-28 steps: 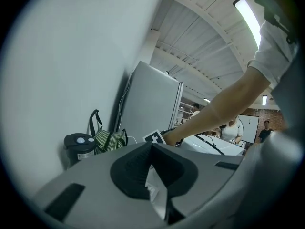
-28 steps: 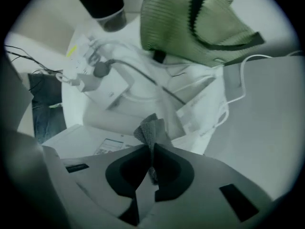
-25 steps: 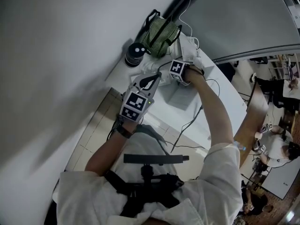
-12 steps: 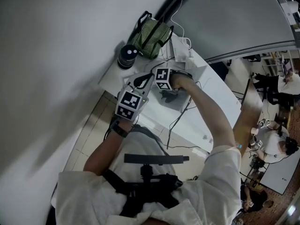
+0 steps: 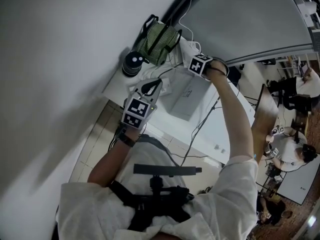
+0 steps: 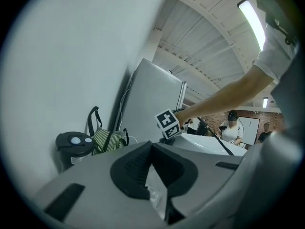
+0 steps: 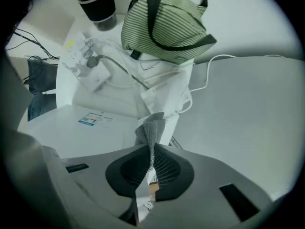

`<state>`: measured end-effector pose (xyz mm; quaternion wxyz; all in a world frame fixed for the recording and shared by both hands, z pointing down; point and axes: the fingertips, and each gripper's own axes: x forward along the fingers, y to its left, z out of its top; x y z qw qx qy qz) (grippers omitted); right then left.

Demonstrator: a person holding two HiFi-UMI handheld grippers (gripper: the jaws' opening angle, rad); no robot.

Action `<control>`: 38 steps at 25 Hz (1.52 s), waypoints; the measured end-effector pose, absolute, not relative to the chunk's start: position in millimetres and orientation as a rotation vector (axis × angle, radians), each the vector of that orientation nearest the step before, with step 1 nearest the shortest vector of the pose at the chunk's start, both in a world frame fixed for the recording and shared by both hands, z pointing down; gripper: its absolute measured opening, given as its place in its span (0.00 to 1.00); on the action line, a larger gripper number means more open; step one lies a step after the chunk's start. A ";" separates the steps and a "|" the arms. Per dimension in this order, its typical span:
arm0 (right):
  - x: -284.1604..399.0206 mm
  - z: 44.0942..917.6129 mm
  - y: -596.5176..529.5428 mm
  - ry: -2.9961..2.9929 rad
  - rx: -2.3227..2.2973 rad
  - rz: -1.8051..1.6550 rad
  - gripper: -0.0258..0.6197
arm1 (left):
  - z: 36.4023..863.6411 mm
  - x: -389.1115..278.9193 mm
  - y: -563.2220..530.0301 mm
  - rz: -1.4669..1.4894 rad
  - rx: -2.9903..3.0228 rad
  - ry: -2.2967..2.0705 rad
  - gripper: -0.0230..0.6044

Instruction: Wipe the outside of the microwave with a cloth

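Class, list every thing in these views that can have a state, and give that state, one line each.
left gripper, jaws together, nothing gripped.
right gripper, shut on the cloth.
cloth, bunched, pinched between the right jaws.
microwave, upright; door not visible.
flask, upright, lid on.
striped bag, standing by the wall.

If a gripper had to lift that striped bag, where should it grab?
Probably the black handles of the striped bag, approached from above: they arch over its soft, slumped body as thin straps that two jaws can close on.
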<state>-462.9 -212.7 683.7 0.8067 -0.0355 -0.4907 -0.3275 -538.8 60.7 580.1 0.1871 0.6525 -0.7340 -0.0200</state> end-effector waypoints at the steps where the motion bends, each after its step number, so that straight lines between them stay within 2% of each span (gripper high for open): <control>1: -464.0 675.7 -215.4 -1.076 -0.064 -0.713 0.07 | 579.9 -538.0 58.6 -0.056 1.842 -2.060 0.05; 6: -434.9 657.2 -167.6 -1.187 -0.175 -0.679 0.07 | 578.0 -526.5 45.6 -0.056 1.886 -2.022 0.05; 11: -390.0 645.0 -59.6 -1.299 -0.402 -0.618 0.07 | 567.4 -507.5 32.8 -0.040 1.956 -1.980 0.05; 15: -333.6 625.6 47.8 -1.418 -0.691 -0.245 0.07 | 554.6 -470.8 17.0 -0.011 2.057 -1.905 0.05; 18: -287.4 612.2 72.3 -1.465 -0.754 -0.048 0.07 | 546.4 -427.0 -3.9 0.014 2.148 -1.847 0.05; 23: -182.6 585.2 14.4 -1.602 -0.503 0.071 0.07 | 515.3 -323.7 -48.0 0.066 2.364 -1.688 0.05; 29: -10.9 538.9 -113.6 -1.800 -0.101 0.166 0.07 | 471.5 -194.1 -99.1 0.106 2.494 -1.598 0.05; 35: 165.4 532.2 -266.9 -1.880 0.144 0.033 0.07 | 467.5 -45.5 -170.9 0.209 2.476 -1.656 0.05; 38: 229.5 549.3 -336.9 -1.889 0.237 -0.109 0.07 | 465.2 26.9 -204.9 0.277 2.435 -1.722 0.05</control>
